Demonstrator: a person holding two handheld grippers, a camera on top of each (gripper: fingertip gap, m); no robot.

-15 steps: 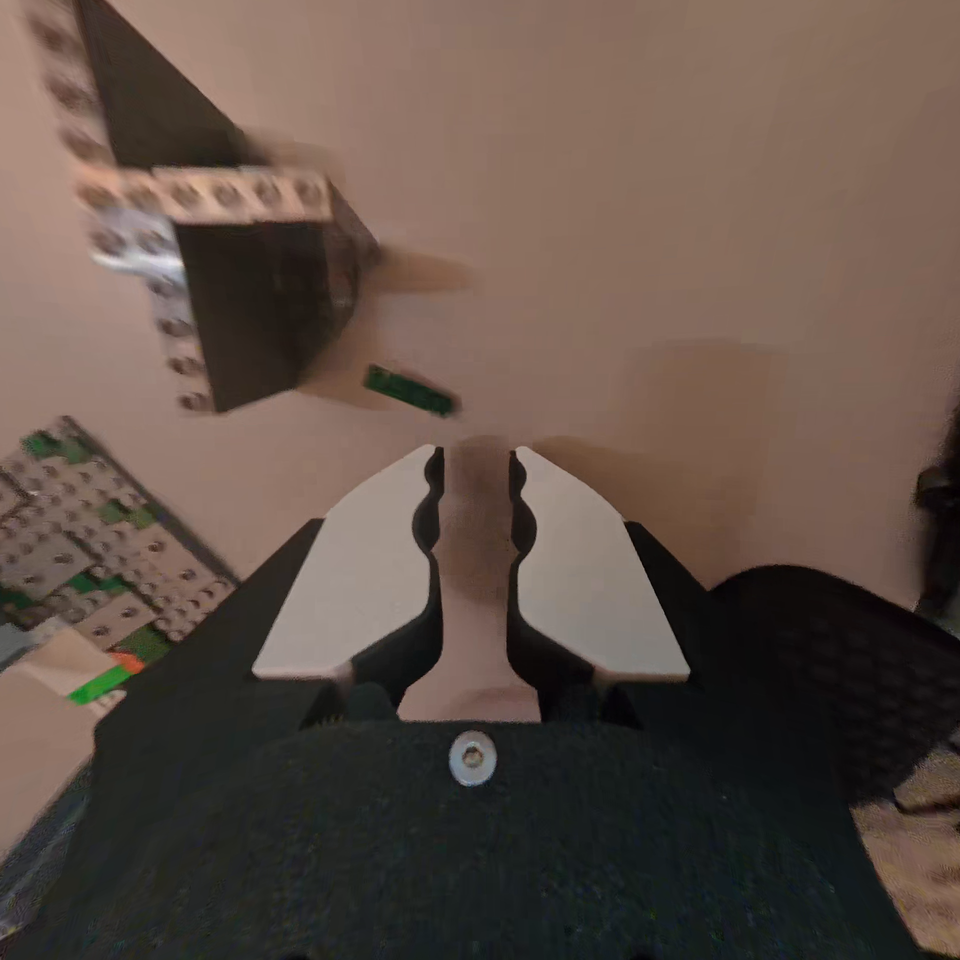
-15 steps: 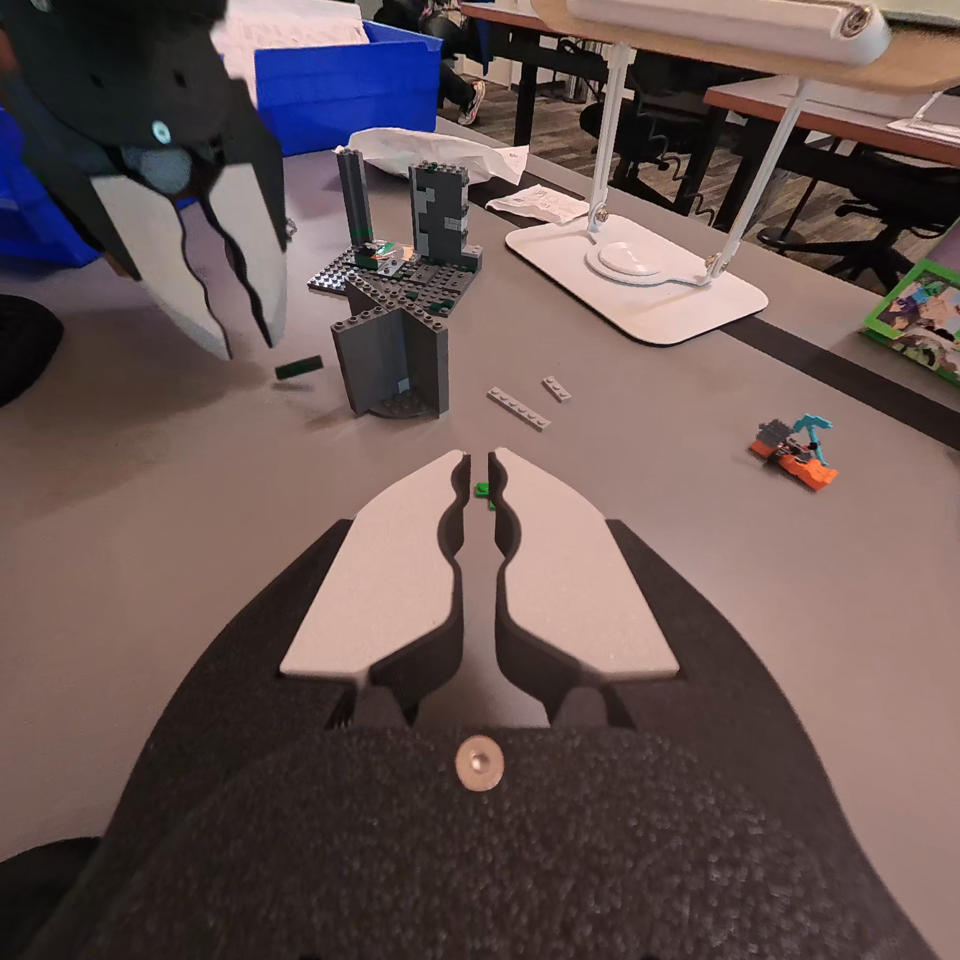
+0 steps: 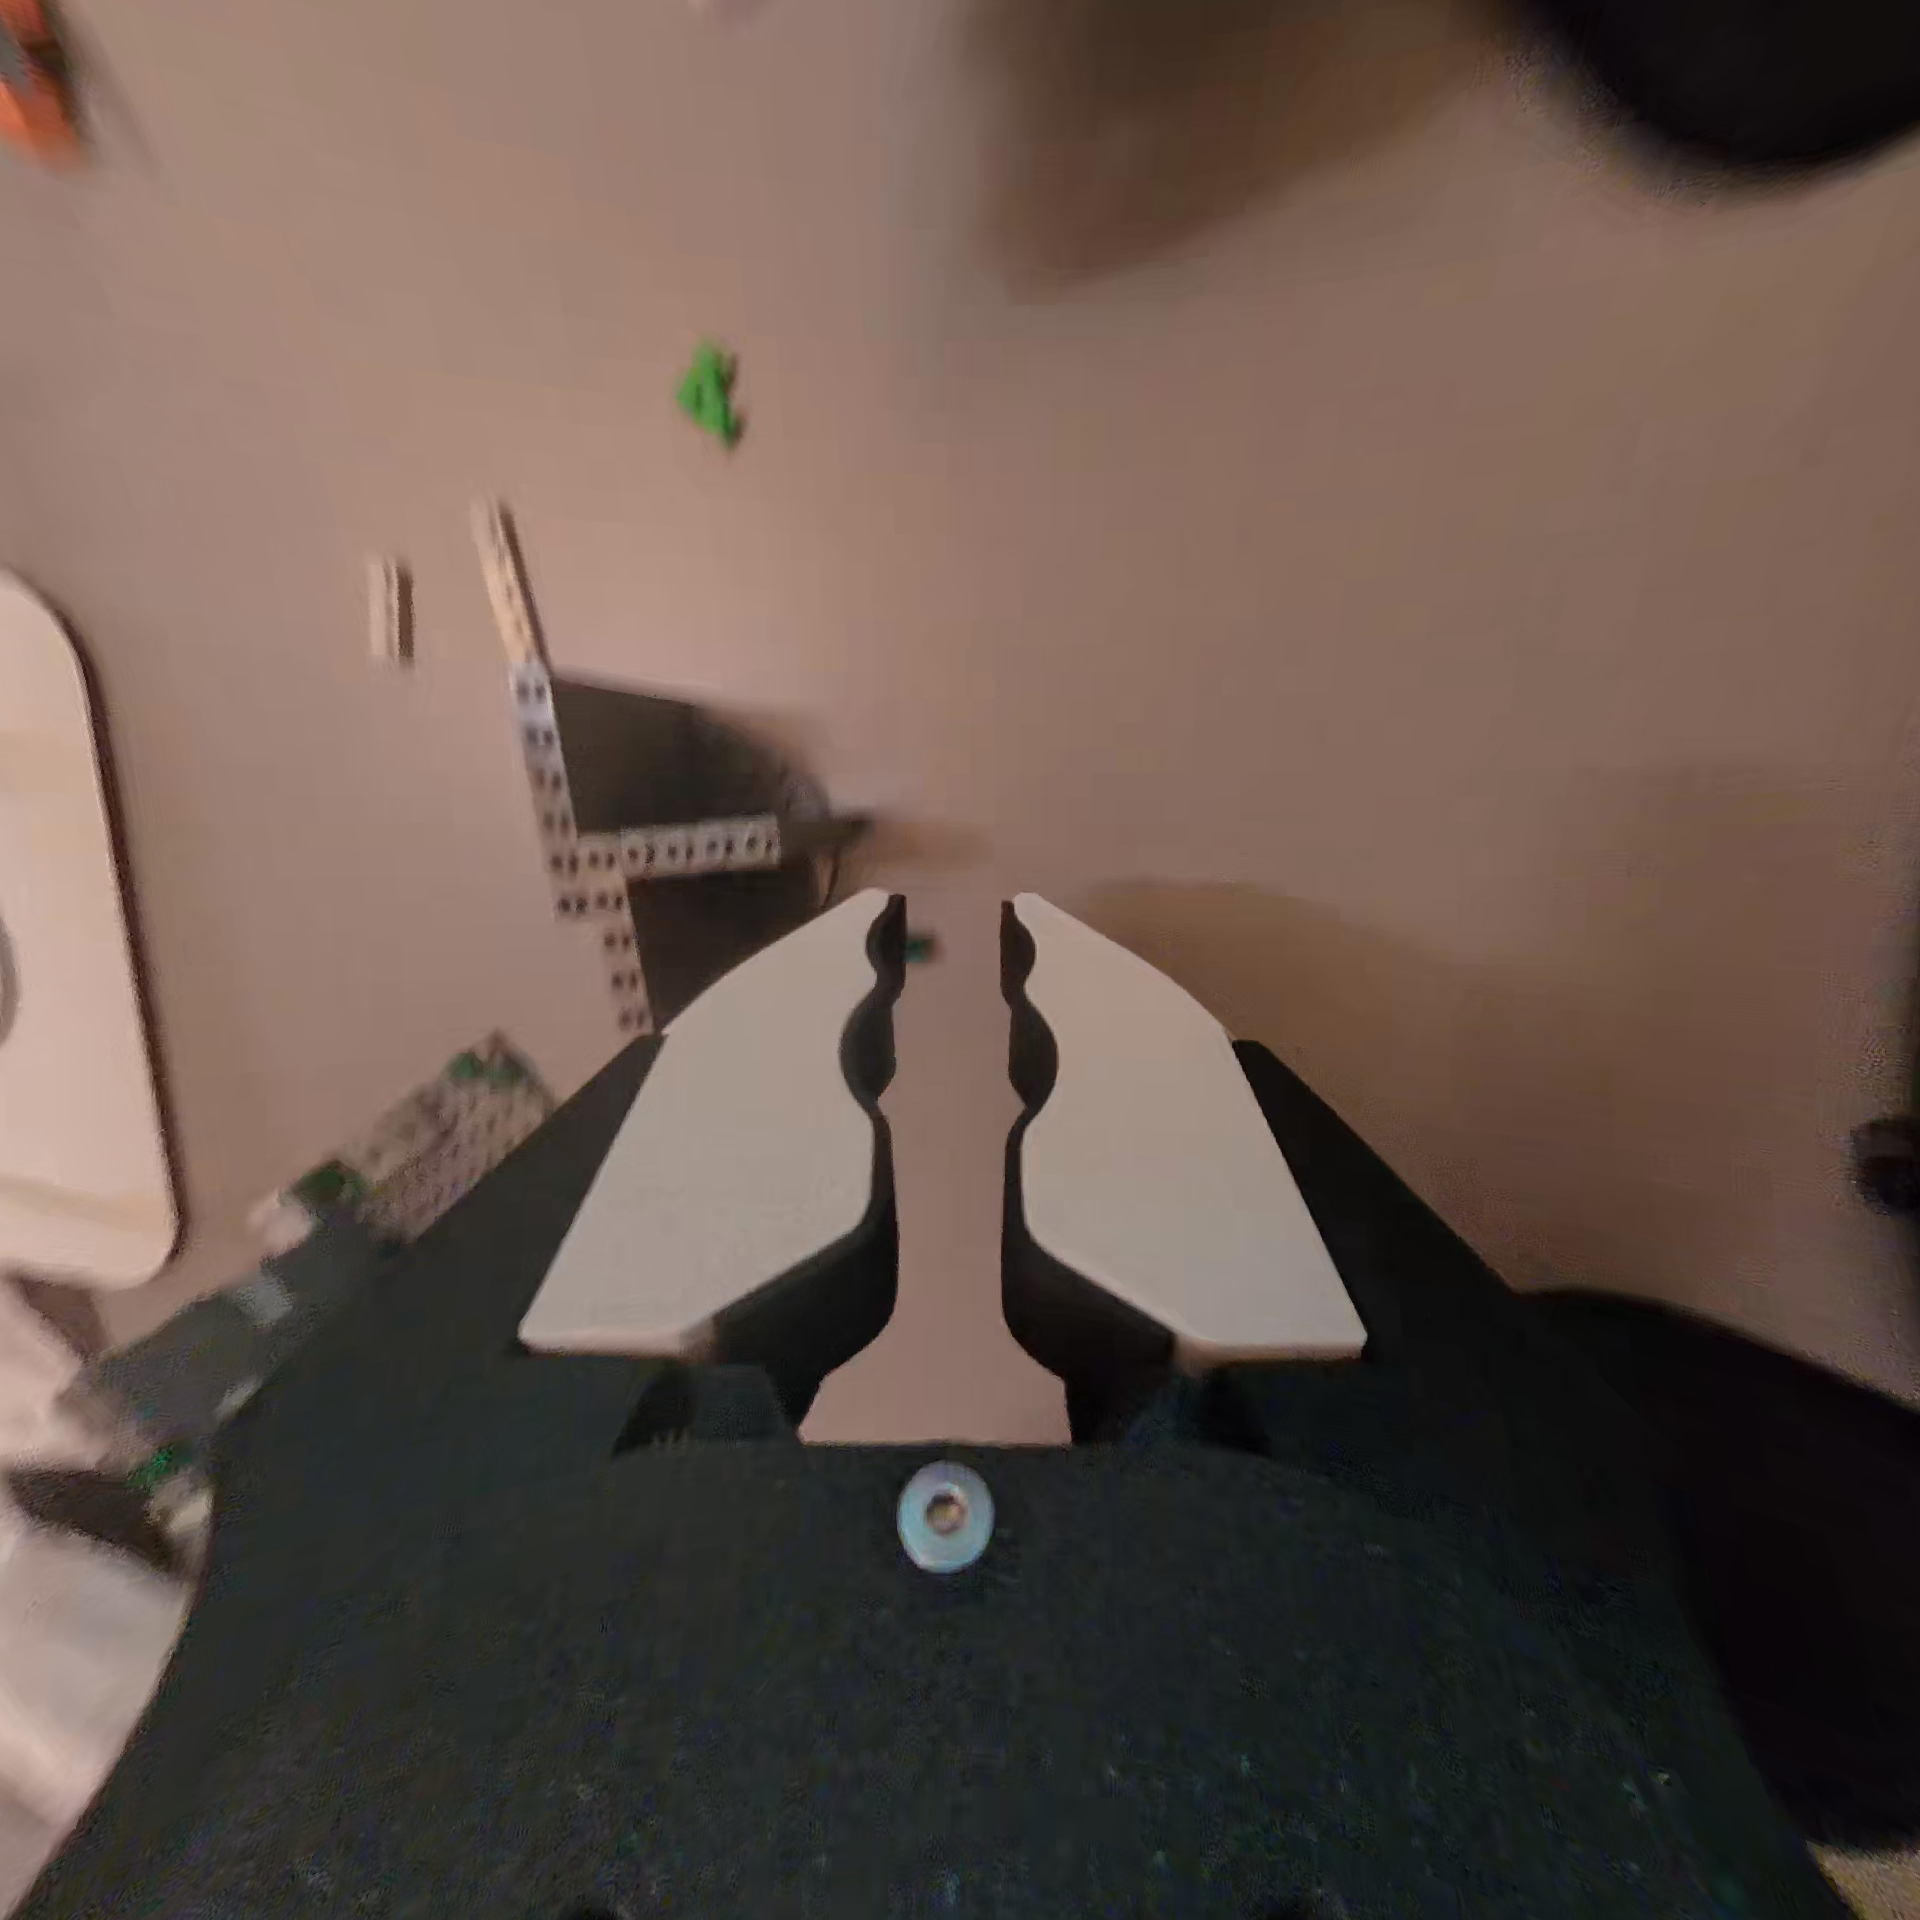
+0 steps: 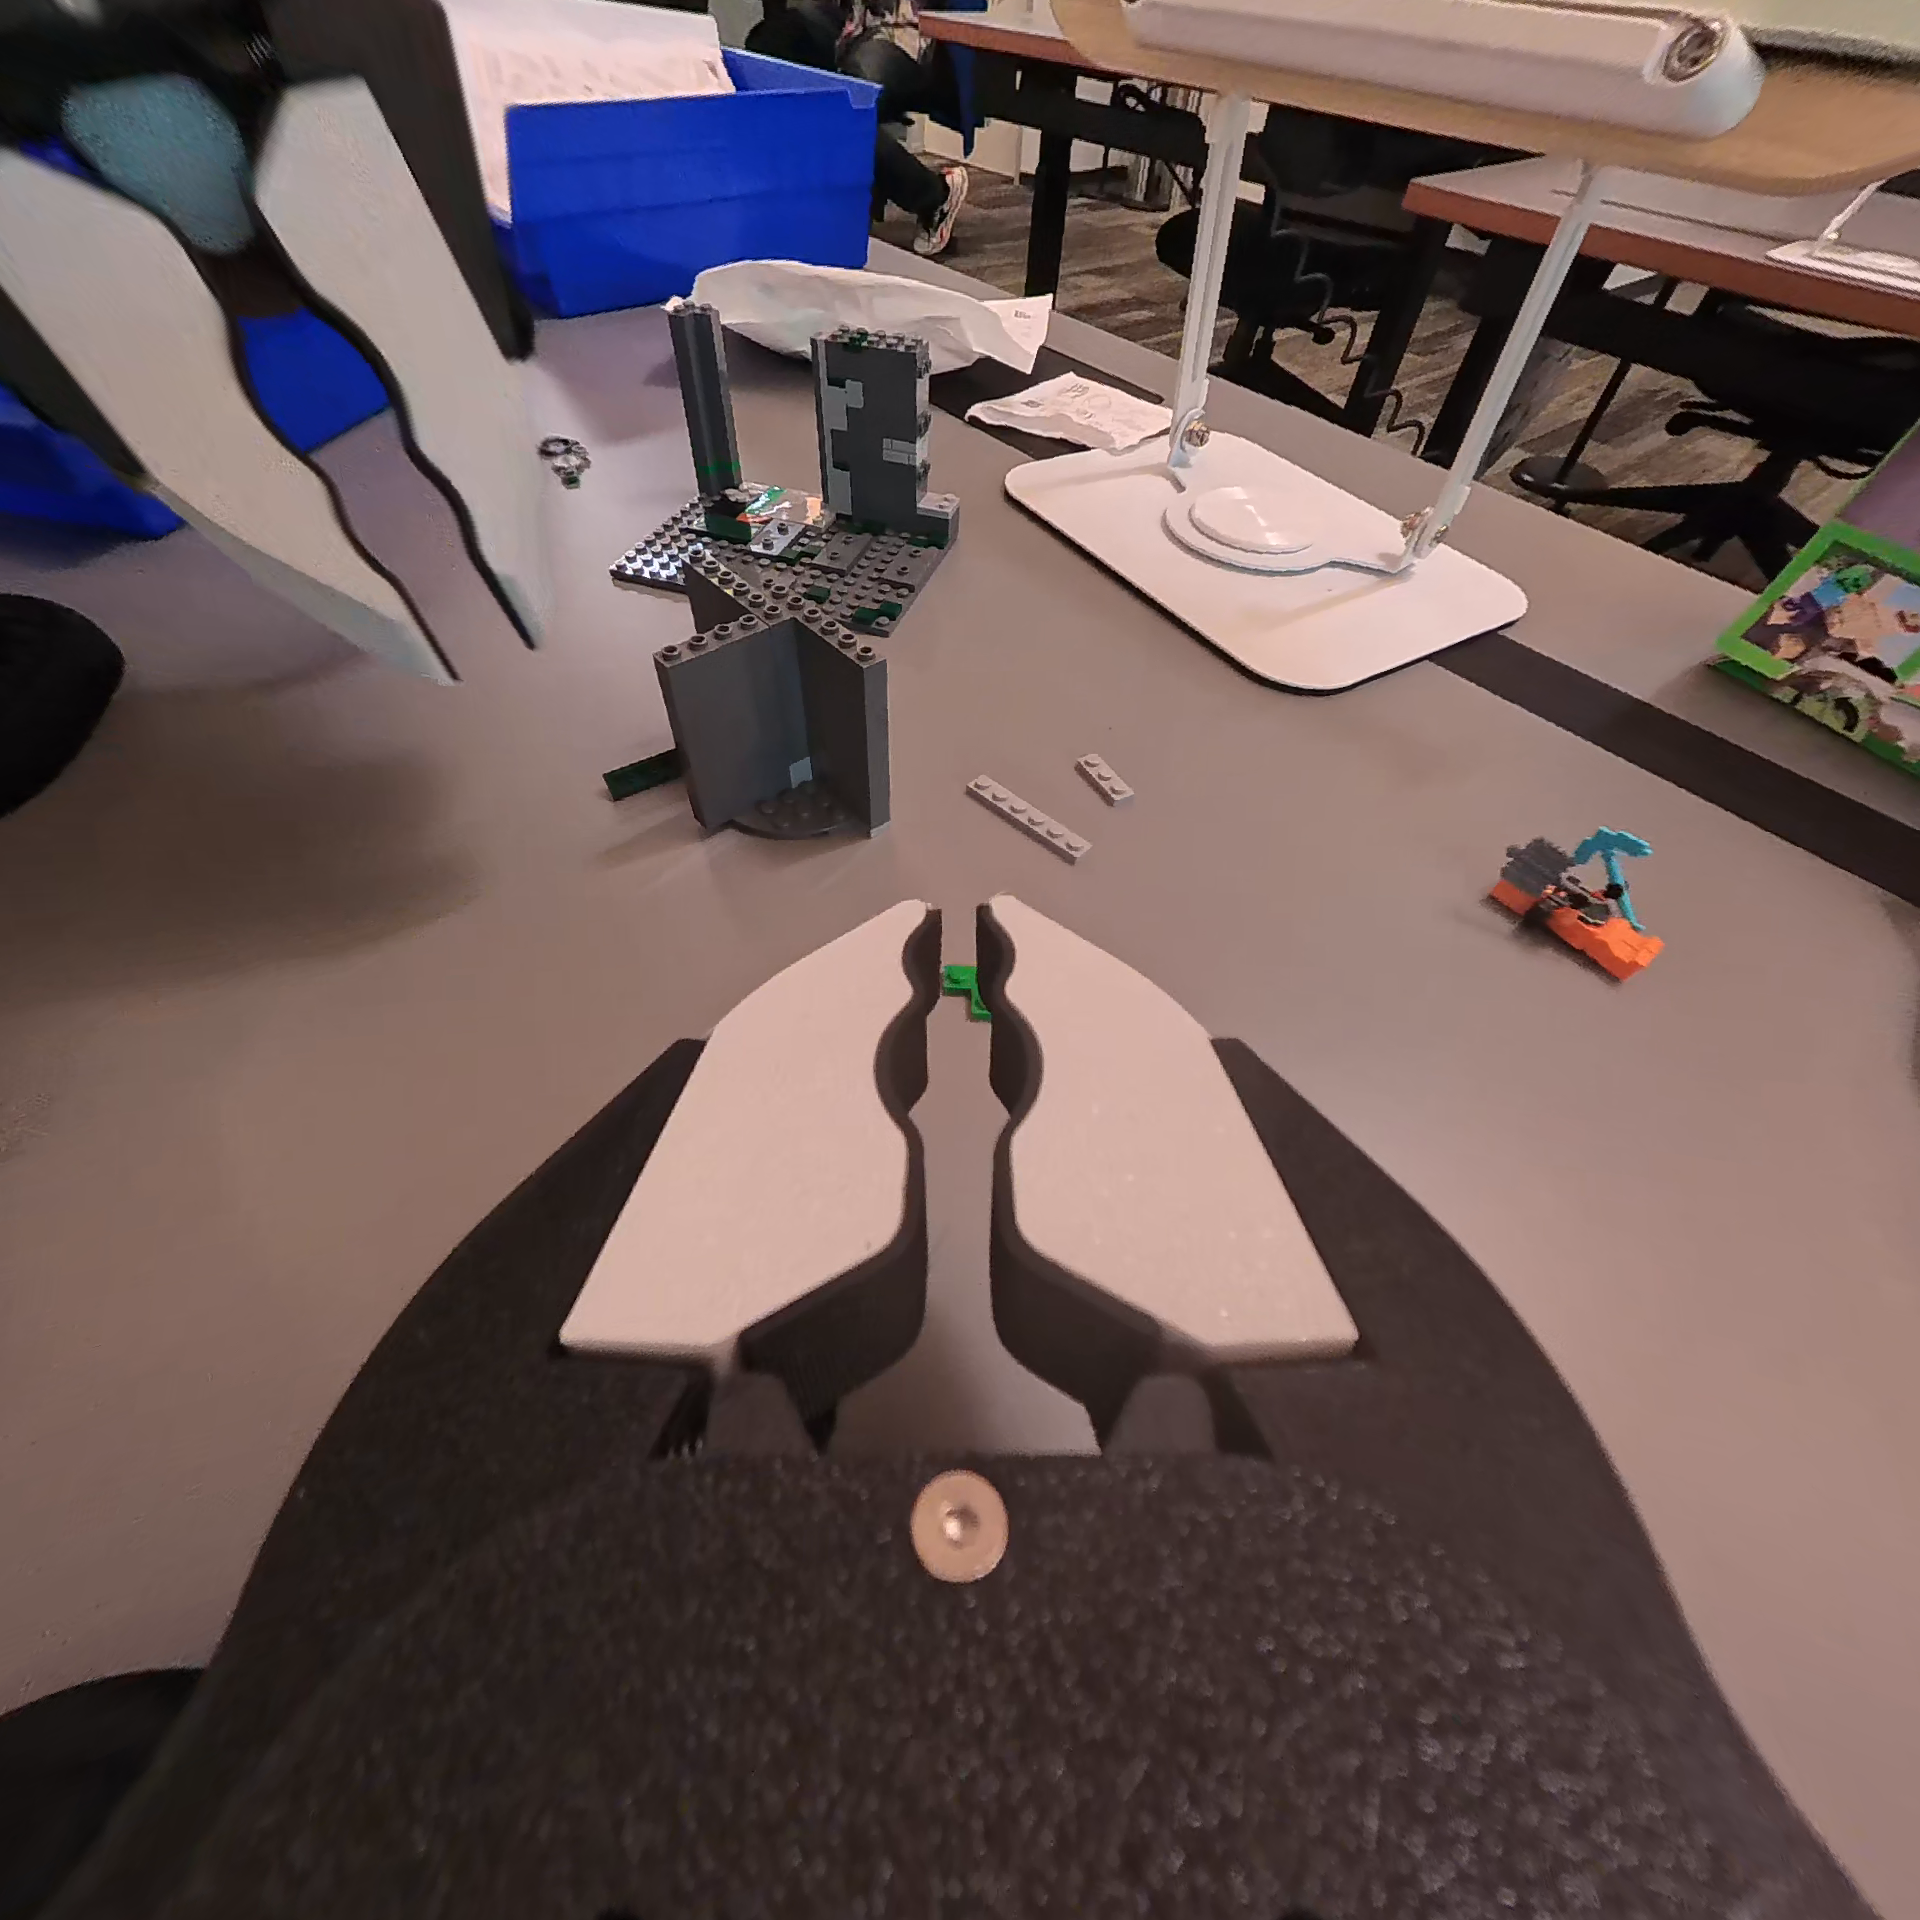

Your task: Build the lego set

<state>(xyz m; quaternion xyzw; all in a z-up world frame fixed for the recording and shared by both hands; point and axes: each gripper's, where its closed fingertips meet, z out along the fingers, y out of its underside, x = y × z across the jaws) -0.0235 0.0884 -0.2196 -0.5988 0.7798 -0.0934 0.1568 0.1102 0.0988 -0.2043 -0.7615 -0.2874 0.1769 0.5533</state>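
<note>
The right gripper (image 4: 958,914) was low over the grey worktop (image 4: 312,987), fingers a narrow gap apart, holding nothing; a small green piece (image 4: 964,979) lay on the worktop seen through that gap. Ahead stood a grey corner wall (image 4: 774,743), a dark green plate (image 4: 639,777) just beside it, and the main build (image 4: 800,499) behind. Two grey strips (image 4: 1029,819) lay to the right, an orange model (image 4: 1579,912) farther right. A lamp base (image 4: 1268,561) and blue bin (image 4: 686,177) stood beyond. The left gripper (image 3: 948,904) hung above the worktop, fingers apart and empty; its view was blurred, the wall partly hidden behind its fingers.
</note>
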